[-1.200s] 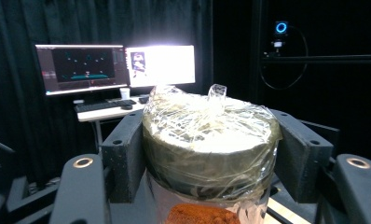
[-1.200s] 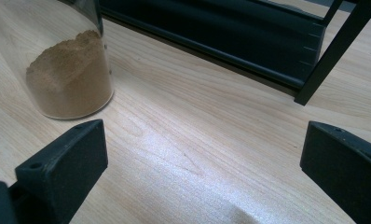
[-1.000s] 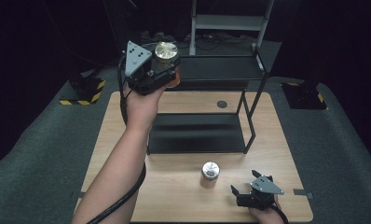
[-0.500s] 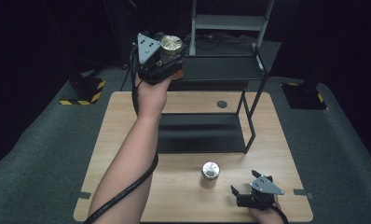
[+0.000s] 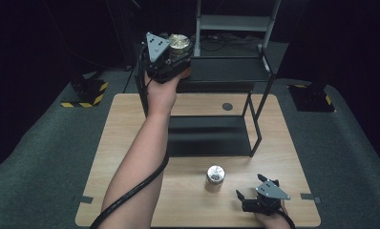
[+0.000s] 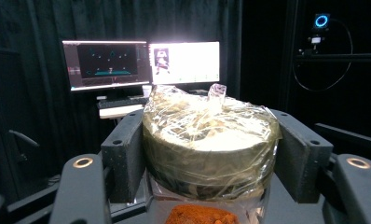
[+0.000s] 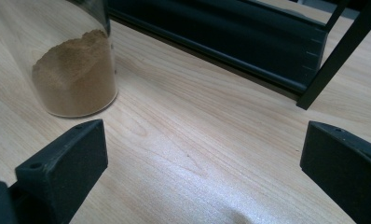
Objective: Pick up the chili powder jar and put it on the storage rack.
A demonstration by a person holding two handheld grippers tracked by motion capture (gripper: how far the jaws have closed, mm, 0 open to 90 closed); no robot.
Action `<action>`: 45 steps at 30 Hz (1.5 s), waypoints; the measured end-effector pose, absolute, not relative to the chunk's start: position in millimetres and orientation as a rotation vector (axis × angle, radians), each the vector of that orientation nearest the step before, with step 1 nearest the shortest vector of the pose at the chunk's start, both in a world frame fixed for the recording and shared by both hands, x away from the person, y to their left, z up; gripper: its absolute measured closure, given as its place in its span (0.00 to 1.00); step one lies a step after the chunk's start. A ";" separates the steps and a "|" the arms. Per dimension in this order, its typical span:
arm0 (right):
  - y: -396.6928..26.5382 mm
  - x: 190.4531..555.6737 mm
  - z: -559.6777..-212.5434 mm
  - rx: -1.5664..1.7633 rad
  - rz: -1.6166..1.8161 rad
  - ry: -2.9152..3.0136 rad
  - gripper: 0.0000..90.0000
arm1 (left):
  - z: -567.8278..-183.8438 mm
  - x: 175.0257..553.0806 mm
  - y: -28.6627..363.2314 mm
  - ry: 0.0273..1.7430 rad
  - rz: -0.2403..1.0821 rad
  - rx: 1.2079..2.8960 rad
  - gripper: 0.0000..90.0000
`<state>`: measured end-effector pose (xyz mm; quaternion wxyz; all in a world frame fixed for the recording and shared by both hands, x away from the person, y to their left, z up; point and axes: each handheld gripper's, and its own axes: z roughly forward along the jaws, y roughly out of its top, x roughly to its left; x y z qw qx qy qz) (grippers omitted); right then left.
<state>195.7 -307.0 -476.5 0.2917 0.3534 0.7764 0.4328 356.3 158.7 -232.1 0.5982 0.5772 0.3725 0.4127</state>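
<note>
While left tongs (image 5: 178, 52) clamp wrapped jar (image 6: 209, 140) above shelf rack (image 5: 226, 71), right tongs (image 5: 248, 198) wide beside second jar (image 5: 215, 175).

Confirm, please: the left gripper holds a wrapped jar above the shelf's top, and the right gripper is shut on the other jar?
Not quite. The right gripper is open, its jaws apart over bare table, the other jar untouched, as the right gripper view shows. The rest holds.

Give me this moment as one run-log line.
left gripper: shut on wrapped jar, raised at shelf top | right gripper: open, on table | second jar: standing on table
</note>
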 end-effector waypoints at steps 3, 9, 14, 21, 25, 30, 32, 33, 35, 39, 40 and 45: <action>-306.7 196.1 -476.1 0.940 1.150 2.074 0.00 | -232.6 358.7 157.2 0.865 0.959 1.350 0.38; -306.7 196.1 -476.1 0.941 1.150 2.074 0.00 | -235.1 362.4 156.3 0.879 0.953 1.361 0.38; -306.7 196.3 -476.1 0.937 1.149 2.076 0.00 | -236.4 364.7 156.2 0.888 0.947 1.362 0.38; -307.0 196.6 -476.1 0.937 1.151 2.076 0.00 | -237.4 366.2 156.0 0.896 0.940 1.353 0.38; -306.9 196.5 -476.2 0.936 1.150 2.076 0.00 | -238.3 367.3 157.1 0.899 0.930 1.347 0.38; -306.8 196.6 -476.0 0.937 1.149 2.077 0.00 | -235.3 369.1 157.7 0.902 0.924 1.361 0.38; -307.3 196.3 -476.1 0.938 1.153 2.075 0.00 | -235.3 369.8 157.8 0.902 0.920 1.361 0.38; -307.7 196.1 -476.4 0.940 1.156 2.073 0.00 | -235.0 370.0 157.6 0.903 0.920 1.362 0.38; -308.1 196.5 -476.4 0.943 1.159 2.073 0.00 | -234.7 370.3 157.6 0.906 0.917 1.361 0.38; -307.6 196.4 -476.2 0.940 1.155 2.075 0.00 | -233.6 370.2 156.9 0.909 0.918 1.366 0.37; -307.6 196.4 -476.2 0.940 1.155 2.076 0.00 | -233.1 370.3 156.5 0.912 0.917 1.367 0.36; -307.6 196.5 -476.1 0.941 1.156 2.076 0.00 | -230.5 370.0 151.0 0.941 0.924 1.377 0.16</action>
